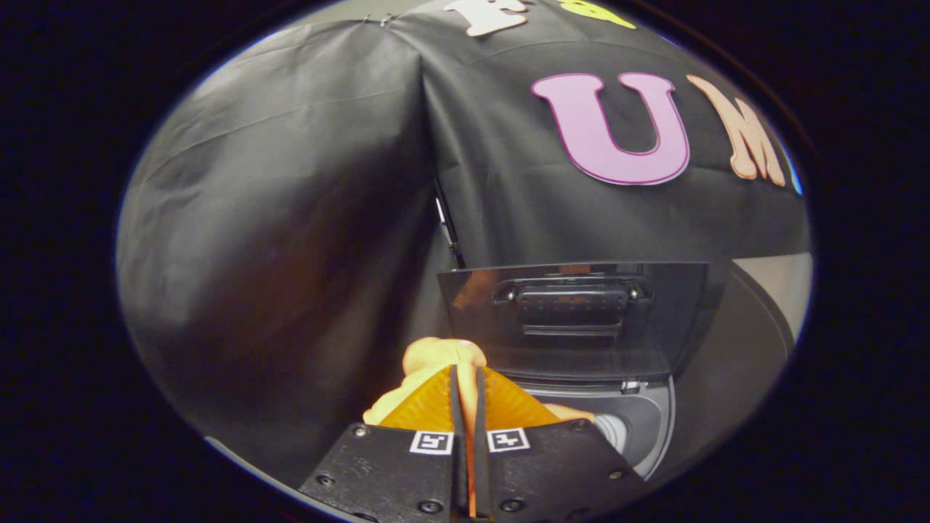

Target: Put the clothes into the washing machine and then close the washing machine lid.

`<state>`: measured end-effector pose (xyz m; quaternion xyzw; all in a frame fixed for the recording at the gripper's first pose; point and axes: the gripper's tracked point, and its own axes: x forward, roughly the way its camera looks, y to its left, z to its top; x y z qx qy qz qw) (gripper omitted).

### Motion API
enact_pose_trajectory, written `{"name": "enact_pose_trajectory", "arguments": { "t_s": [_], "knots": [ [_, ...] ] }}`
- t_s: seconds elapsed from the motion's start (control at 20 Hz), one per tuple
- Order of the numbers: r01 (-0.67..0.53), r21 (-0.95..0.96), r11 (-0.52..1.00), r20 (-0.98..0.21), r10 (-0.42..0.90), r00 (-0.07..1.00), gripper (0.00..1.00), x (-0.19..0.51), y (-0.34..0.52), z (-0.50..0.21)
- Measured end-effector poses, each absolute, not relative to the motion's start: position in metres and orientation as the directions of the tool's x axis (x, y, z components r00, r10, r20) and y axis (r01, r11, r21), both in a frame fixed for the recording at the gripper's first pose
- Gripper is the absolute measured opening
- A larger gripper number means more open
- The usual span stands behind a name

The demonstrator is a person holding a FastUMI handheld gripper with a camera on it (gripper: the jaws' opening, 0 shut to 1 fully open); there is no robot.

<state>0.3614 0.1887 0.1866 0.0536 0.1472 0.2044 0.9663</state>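
One soft peach cloth garment (443,356) is pinched in my claw (466,385), with the grey washing machine's round opening (632,428) just ahead-right below its raised dark lid (574,319).

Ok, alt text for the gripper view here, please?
The hand-held gripper is shut on a pale orange garment, held just in front of the washing machine, whose lid stands raised and open. The booth's black cloth wall hangs behind.
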Motion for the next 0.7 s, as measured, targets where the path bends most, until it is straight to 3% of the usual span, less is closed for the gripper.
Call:
{"name": "enact_pose_trajectory", "arguments": {
  "t_s": [0.25,0.4,0.7],
  "knots": [
    [-0.327,-0.029,0.945,-0.286,0.305,0.908,0.05,0.380,0.172,0.178],
    [-0.235,-0.020,0.972,-0.289,0.219,0.932,0.14,0.395,0.145,0.169],
    [-0.149,-0.003,0.989,-0.230,0.144,0.962,0.97,0.404,0.120,0.194]
  ]
}}
